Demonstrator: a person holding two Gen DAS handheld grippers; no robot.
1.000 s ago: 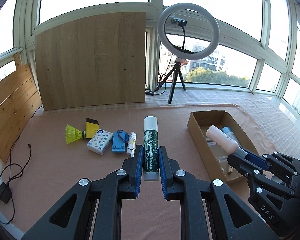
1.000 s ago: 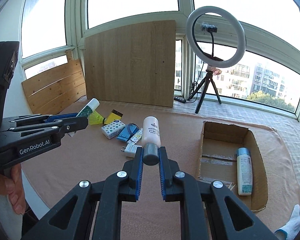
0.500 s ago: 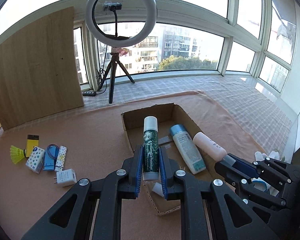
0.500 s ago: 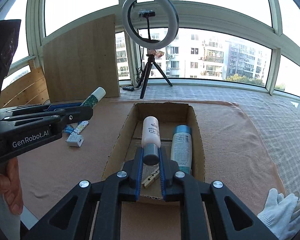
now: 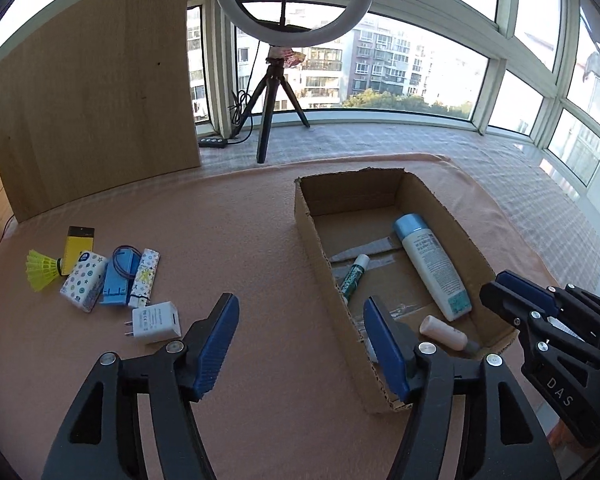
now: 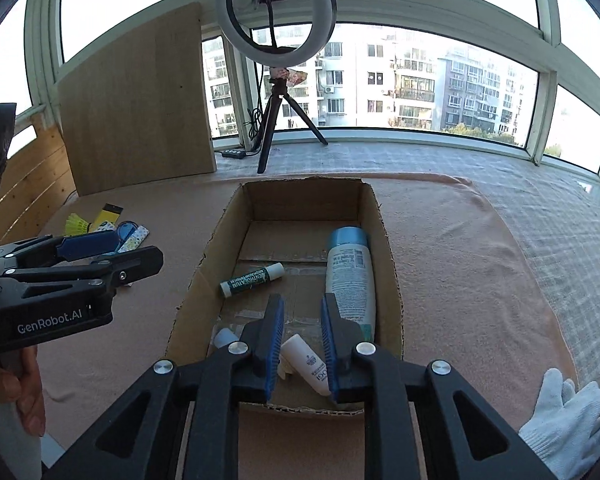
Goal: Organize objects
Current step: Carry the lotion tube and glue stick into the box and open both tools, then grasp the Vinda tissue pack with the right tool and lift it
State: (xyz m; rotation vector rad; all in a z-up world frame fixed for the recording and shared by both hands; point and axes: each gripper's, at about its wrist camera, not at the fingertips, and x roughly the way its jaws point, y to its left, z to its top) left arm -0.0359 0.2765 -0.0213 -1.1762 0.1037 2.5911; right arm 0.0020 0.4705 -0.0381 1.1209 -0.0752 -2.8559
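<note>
Three containers lie inside an open cardboard box [image 6: 388, 264] on a peach fleece cloth [image 5: 240, 240]: a green lip-balm stick [image 6: 252, 279] with a white cap, its label reading "MENTHOLATUM"; a tall white bottle [image 6: 350, 276] with a pale blue cap and a block of fine print too small to read; and a small cream bottle [image 6: 306, 364] with dark lettering that cannot be made out. The left gripper [image 5: 300, 340], black with ribbed blue pads and marked "GenRobot.AI" on its side, has just been opening; its jaws stand wide apart with nothing between them, straddling the box's near left wall. The right gripper [image 6: 298, 350], stamped "DAS", has its jaws a little apart above the cream bottle, which lies loose on the box floor between them, the pads not pressing it. To the left on the cloth sit a yellow plastic shuttlecock [image 5: 40, 270], a yellow card [image 5: 78, 246], a dotted tissue pack [image 5: 85, 285], a blue holder [image 5: 118, 278], a patterned lighter [image 5: 145, 276] and a white plug adapter [image 5: 156, 322]. A ring light [image 5: 294, 8] on a black tripod stands by the window, beside a wooden board [image 5: 96, 92]. A white knit glove [image 6: 560, 416] lies at the right edge.
</note>
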